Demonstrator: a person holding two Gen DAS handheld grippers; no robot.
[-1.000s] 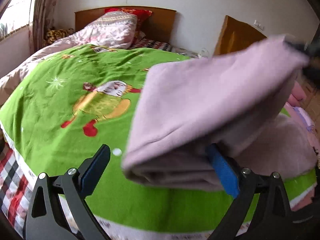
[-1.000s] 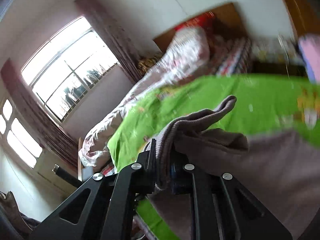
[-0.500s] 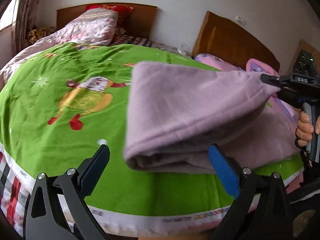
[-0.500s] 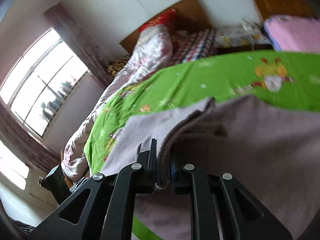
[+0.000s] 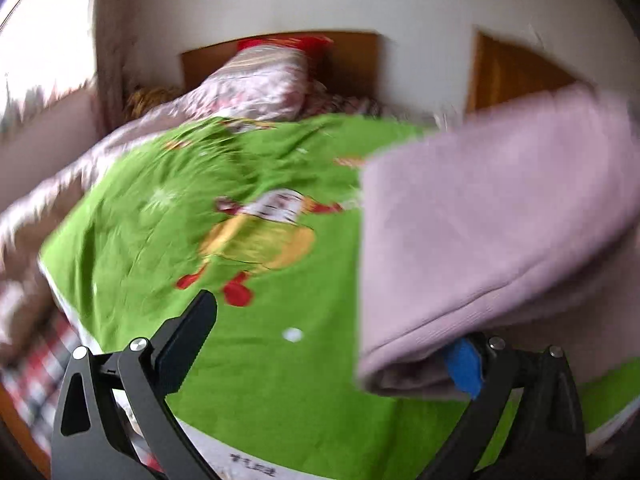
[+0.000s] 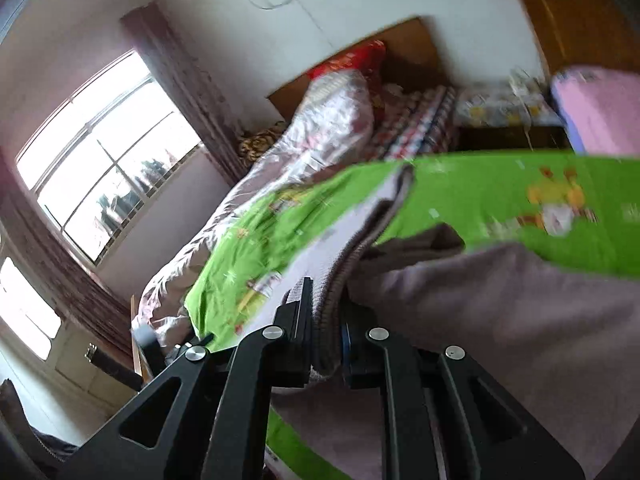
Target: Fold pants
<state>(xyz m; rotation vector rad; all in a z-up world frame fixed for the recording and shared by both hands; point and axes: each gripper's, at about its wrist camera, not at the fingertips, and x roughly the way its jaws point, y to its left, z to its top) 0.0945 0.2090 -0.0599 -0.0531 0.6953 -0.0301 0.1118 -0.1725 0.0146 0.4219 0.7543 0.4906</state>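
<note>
The pale pink pants [image 5: 480, 232] are folded over and held up above the green cartoon blanket [image 5: 256, 376] on the bed. In the left wrist view my left gripper [image 5: 328, 344] is open, its jaws wide apart; the folded edge of the pants lies against the right, blue-padded finger [image 5: 464, 366]. In the right wrist view my right gripper [image 6: 326, 338] is shut on the ribbed edge of the pants [image 6: 500, 320], which spread to the right over the blanket [image 6: 500, 196].
A quilt and pillows [image 5: 256, 84] lie at the wooden headboard [image 5: 352, 60]. A window [image 6: 100, 152] and curtain are on the left. A second bed with pink bedding [image 6: 600, 108] stands to the right. The bed's front edge [image 5: 248, 456] is just below my left gripper.
The left view has swung back to the left and blurred; the right gripper and hand are out of it. The pants have shifted right in that view. The right gripper stays shut on the pants.
</note>
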